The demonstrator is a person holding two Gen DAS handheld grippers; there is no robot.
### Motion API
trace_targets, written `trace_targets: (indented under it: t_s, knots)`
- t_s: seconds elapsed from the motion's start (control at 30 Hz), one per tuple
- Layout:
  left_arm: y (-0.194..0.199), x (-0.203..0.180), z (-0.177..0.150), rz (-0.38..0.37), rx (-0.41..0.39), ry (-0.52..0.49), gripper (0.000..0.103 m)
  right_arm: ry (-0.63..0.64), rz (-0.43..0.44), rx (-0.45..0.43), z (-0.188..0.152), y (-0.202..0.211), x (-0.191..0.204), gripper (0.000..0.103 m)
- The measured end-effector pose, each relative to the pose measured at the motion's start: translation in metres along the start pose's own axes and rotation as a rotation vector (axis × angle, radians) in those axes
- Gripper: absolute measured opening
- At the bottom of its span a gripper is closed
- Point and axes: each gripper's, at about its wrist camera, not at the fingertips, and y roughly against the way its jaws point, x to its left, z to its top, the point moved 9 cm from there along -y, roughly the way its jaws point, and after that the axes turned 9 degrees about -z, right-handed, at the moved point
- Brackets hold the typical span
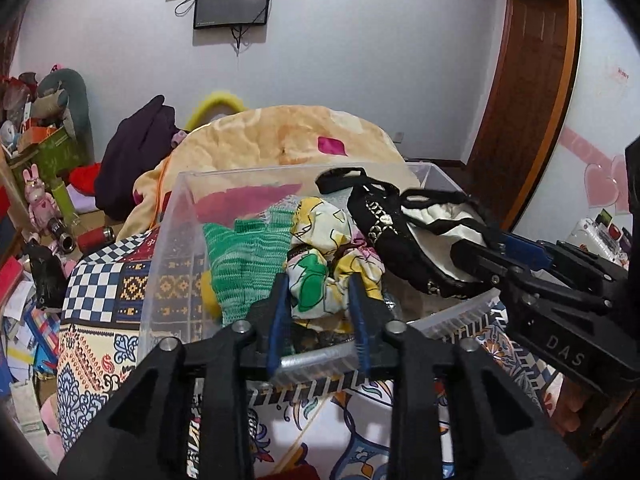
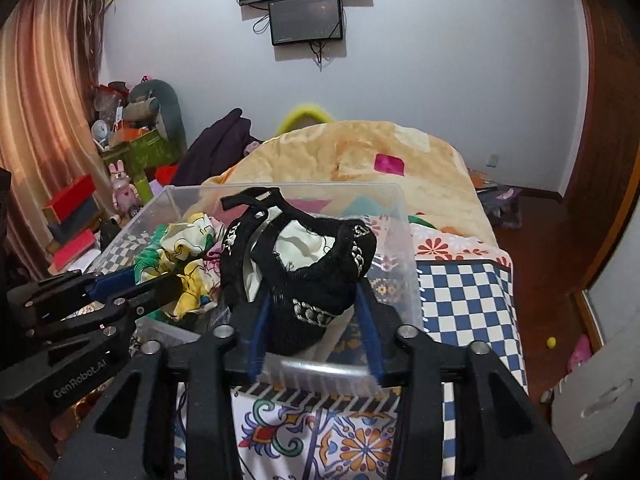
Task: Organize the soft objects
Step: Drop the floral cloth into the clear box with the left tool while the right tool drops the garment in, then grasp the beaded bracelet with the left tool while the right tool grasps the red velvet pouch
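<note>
A clear plastic bin (image 1: 168,240) (image 2: 404,240) stands on the bed. In it lie a green knit cloth (image 1: 248,256), a yellow, white and green patterned cloth (image 1: 324,276) (image 2: 188,256) and a black studded bag with white lining (image 1: 404,236) (image 2: 304,272). My left gripper (image 1: 318,296) is over the bin's near rim, jaws apart on either side of the patterned cloth. My right gripper (image 2: 314,312) reaches over the rim, its fingers against both sides of the black bag. Each gripper shows in the other view, the right gripper (image 1: 488,252) and the left gripper (image 2: 132,284).
The bin rests on a patterned checked bedsheet (image 2: 460,304). A peach quilt (image 1: 288,140) is heaped behind it. Clutter, boxes and a pink rabbit toy (image 1: 38,200) fill the left side. A wooden door (image 1: 532,80) is at right; two screens (image 2: 304,16) hang on the wall.
</note>
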Motion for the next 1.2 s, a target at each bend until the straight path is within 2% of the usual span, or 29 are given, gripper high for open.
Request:
trace_targets:
  t_s: [0.27, 0.37, 0.47, 0.53, 0.63, 0.87, 1.2]
  knots:
    - [0.030, -0.007, 0.002, -0.030, -0.037, 0.009, 0.043, 0.015, -0.001, -0.047, 0.006, 0.025, -0.011, 0.053]
    - [0.049, -0.010, 0.004, -0.034, -0.067, -0.002, 0.050, 0.016, 0.007, -0.074, 0.010, 0.038, -0.010, 0.058]
    - [0.071, -0.011, 0.007, -0.020, -0.109, -0.010, 0.057, 0.016, 0.029, -0.100, 0.013, 0.050, -0.006, 0.067]
    - [0.085, -0.010, 0.008, -0.018, -0.137, -0.011, 0.070, 0.010, 0.048, -0.116, 0.014, 0.056, -0.001, 0.076]
    - [0.103, -0.006, 0.005, -0.002, -0.163, -0.020, 0.079, 0.016, 0.069, -0.131, 0.012, 0.065, 0.008, 0.079]
    - [0.126, 0.017, -0.026, 0.056, -0.130, -0.024, 0.086, 0.051, 0.135, -0.108, -0.008, 0.068, 0.041, 0.083]
    - [0.137, 0.057, -0.086, 0.124, -0.032, 0.010, 0.086, 0.113, 0.267, 0.028, -0.052, 0.042, 0.106, 0.083]
